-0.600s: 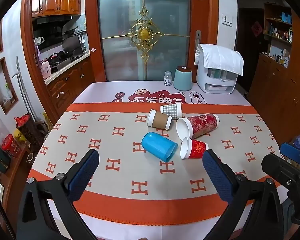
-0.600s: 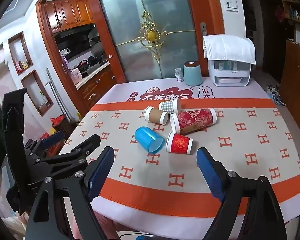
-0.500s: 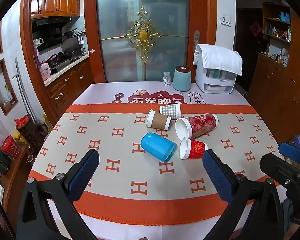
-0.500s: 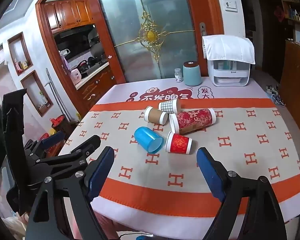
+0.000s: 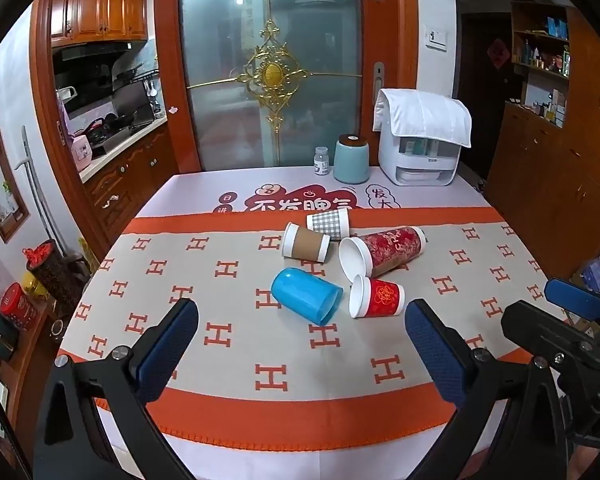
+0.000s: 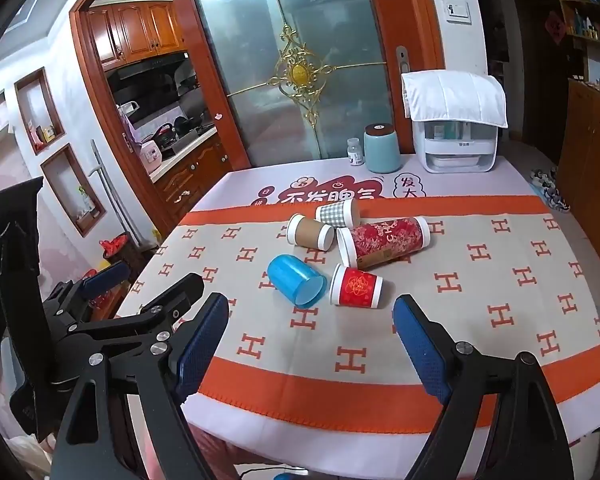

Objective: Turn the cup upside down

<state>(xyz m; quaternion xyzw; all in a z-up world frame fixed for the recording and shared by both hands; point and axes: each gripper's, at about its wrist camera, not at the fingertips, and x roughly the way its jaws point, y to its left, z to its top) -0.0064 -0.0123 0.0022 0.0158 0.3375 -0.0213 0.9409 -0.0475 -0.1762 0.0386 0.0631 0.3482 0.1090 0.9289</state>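
Five cups lie on their sides in a loose cluster near the middle of the surface (image 5: 236, 360), which is covered by a beige cloth with orange H marks and orange bands. At the centre of the cluster's near edge is the blue cup (image 5: 306, 295) (image 6: 296, 284), its open mouth turned toward 4 o'clock; just beside it at 3 o'clock lies the small red cup (image 5: 376, 296) (image 6: 356, 287), white rim facing the blue one, though whether the two touch I cannot tell. From the blue cup, the brown cup (image 5: 306, 242) (image 6: 310, 232) sits at 12 o'clock, the checked cup (image 5: 328, 224) (image 6: 337, 214) just behind it, and the tall red patterned cup (image 5: 382, 250) (image 6: 382, 241) at 1 o'clock. At the far edge of the surface stand a teal canister (image 5: 352, 158), a small white bottle (image 5: 321, 161) and a white appliance (image 5: 420, 148) draped with a cloth. The left gripper (image 5: 300, 344) hovers over the near edge with its fingers (image 5: 168, 348) spread wide and holding nothing; the right gripper (image 6: 310, 340) does likewise, its fingers (image 6: 420, 344) wide apart and bare. Both are well apart from the cups.
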